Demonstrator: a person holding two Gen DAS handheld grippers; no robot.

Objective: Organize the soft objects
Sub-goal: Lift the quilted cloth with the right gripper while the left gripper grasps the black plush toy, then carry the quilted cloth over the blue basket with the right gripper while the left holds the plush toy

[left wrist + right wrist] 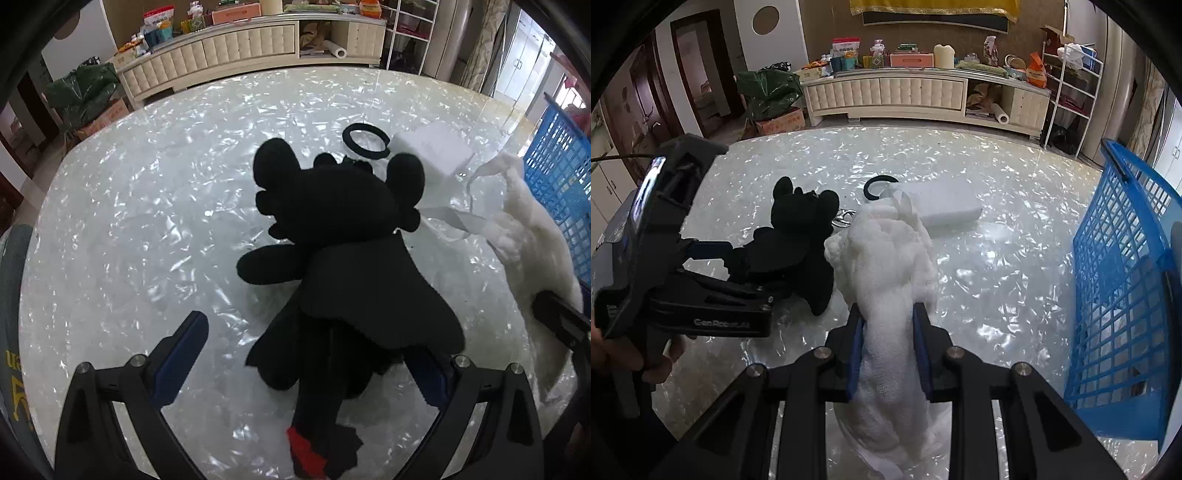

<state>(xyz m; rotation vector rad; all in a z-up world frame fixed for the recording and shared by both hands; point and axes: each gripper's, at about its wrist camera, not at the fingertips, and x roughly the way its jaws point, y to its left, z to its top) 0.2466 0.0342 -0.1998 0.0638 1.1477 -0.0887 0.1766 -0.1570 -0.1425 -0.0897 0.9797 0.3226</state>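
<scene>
1. The blue plastic lattice basket [1123, 280] stands at the table's right edge; carry toys there.
2. The black plush dragon toy [332, 236] lies between the spread left gripper [310, 354]; close low, around its body.
3. The right gripper [888, 332] pinches the white fluffy cloth toy [886, 258].

Left gripper [310, 354]: black angular frame, silver round screw heads, blue pads inside fingers [181, 350]. Right gripper [889, 350]: same black frame, silver screws, blue-lined fingers [855, 354]. Left unit's side: grey housing, white "GenRobot.AI" lettering, thin black cable.
</scene>
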